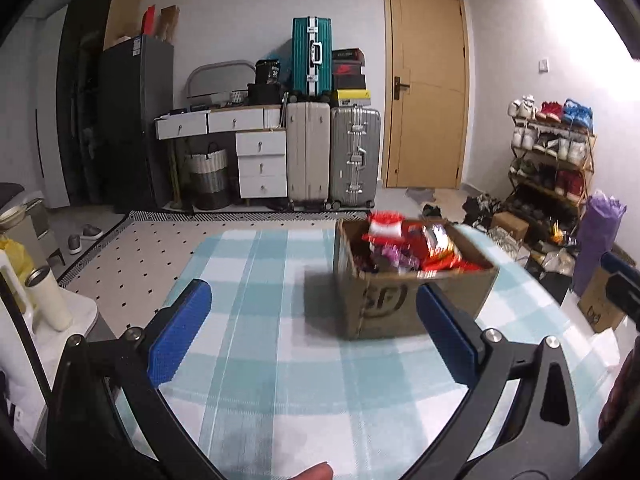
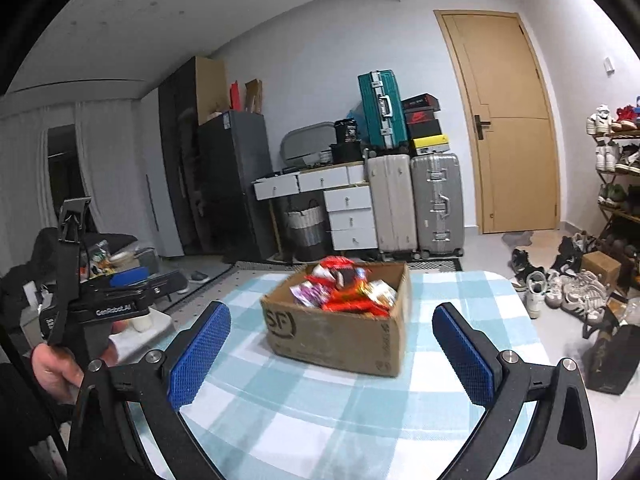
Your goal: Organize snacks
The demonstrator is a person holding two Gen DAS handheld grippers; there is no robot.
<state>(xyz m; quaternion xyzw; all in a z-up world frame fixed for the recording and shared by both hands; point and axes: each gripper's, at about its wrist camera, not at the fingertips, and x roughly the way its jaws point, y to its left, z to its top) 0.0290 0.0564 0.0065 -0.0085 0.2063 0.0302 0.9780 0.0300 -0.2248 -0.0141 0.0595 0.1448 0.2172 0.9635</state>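
Your left claw (image 1: 312, 332) and right claw (image 2: 332, 354) both gape wide, holding nothing — the cardboard box (image 2: 340, 336) of snacks (image 2: 344, 292) sits ahead on the checked worktop (image 2: 320, 420), towards its far edge.

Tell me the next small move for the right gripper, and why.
Probably ease the right gripper forward and down over the cardboard box. Its jaws are open and empty, short of the box, and the snack packets are piled inside, none lifted out yet.
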